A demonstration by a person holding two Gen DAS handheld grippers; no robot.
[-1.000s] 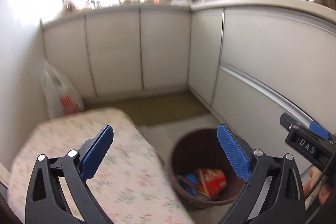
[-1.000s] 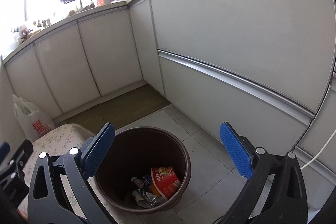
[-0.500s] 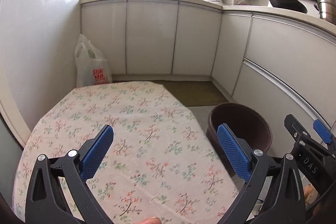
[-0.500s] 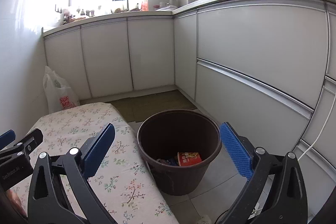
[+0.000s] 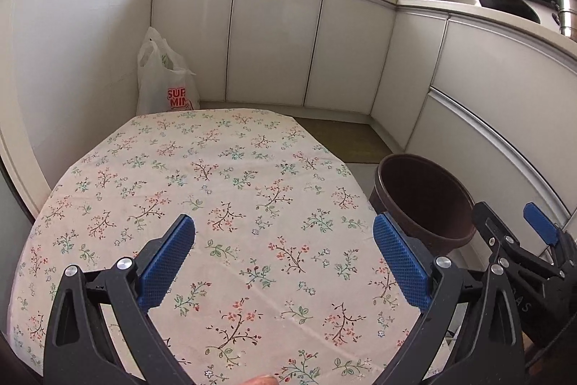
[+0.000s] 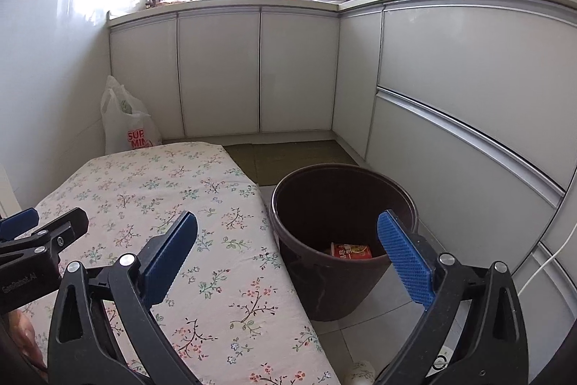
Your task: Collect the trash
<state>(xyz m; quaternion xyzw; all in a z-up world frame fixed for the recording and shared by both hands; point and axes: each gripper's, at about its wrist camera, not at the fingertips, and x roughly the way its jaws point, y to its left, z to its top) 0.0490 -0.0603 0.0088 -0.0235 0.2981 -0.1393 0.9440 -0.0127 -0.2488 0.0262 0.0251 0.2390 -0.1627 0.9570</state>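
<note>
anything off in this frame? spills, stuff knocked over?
Nothing stands out. The bin stands upright on the floor beside the table, with a red packet inside. The floral cloth lies flat, with no trash on it. Both the left gripper and right gripper are open and empty.

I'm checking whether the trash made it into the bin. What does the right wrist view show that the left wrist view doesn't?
Only the right wrist view sees into the bin, where a red packet lies at the bottom, and a white cable by the cabinets. Only the left wrist view shows the whole floral tabletop, with no trash on it. Both show the bin, the white bag and open, empty jaws.
</note>
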